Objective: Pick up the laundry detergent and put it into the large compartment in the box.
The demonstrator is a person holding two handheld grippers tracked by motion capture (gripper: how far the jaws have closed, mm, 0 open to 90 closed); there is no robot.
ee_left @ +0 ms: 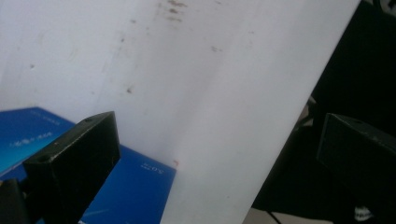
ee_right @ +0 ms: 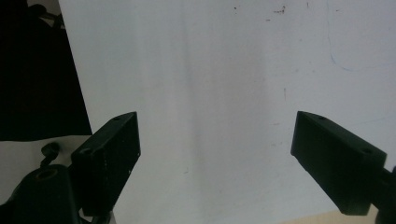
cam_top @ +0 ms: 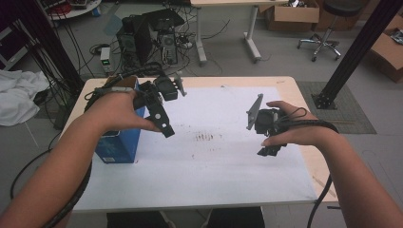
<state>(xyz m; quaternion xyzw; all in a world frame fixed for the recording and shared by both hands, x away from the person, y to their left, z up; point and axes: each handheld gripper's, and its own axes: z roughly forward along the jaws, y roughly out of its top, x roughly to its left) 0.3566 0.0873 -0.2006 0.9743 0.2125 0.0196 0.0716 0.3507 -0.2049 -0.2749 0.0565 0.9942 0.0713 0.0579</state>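
The left hand-held gripper (cam_top: 159, 116) hangs just beside the blue box (cam_top: 119, 142), jaws wide apart and empty; the person's left hand hides the box's top. The right hand-held gripper (cam_top: 267, 137), likewise gaping and empty, hovers well apart over the counter's (cam_top: 214, 166) white sheet.

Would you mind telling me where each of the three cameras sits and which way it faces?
High view: above the person's side of the table, looking forward and down on the white table sheet; both forearms, the left gripper and the right gripper show.
Left gripper view: rides the left gripper, looking down on the sheet edge and the blue box; its own open jaws show.
Right gripper view: rides the right gripper, looking down on the sheet; its open jaws show.
Shared: high and left gripper views both show the blue box.
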